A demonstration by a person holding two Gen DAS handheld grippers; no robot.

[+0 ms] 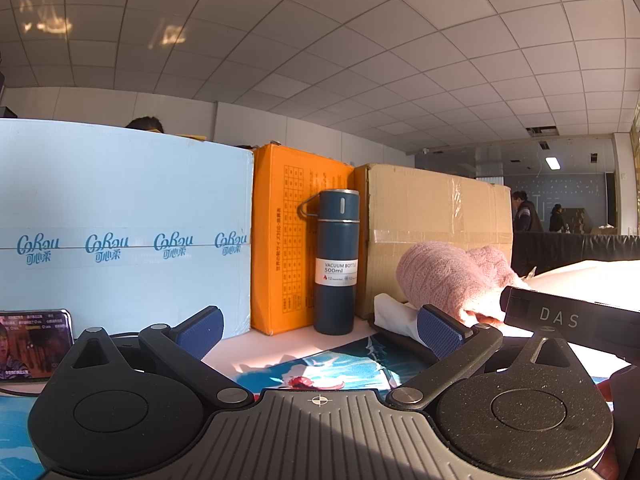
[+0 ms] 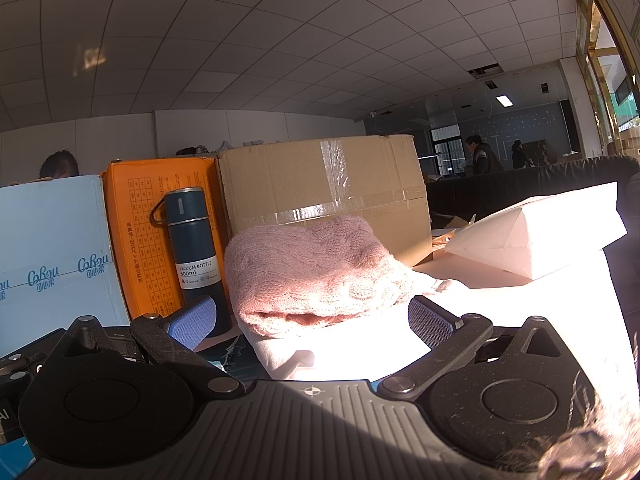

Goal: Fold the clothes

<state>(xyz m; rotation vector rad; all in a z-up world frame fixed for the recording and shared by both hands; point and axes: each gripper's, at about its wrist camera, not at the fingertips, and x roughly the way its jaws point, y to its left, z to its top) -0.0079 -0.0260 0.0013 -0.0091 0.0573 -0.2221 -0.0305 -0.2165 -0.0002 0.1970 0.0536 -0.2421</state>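
A folded pink knit garment lies on top of a white cloth on the table, straight ahead of my right gripper. The right gripper is open and empty, its blue-padded fingers apart just short of the pile. In the left wrist view the same pink garment sits to the right, behind the right finger. My left gripper is open and empty, low over a blue printed mat. The other gripper's black body shows at the right.
Along the back stand a light blue box, an orange box, a dark blue vacuum bottle and a taped brown carton. A phone lies at the left. White foam pieces lie at the right.
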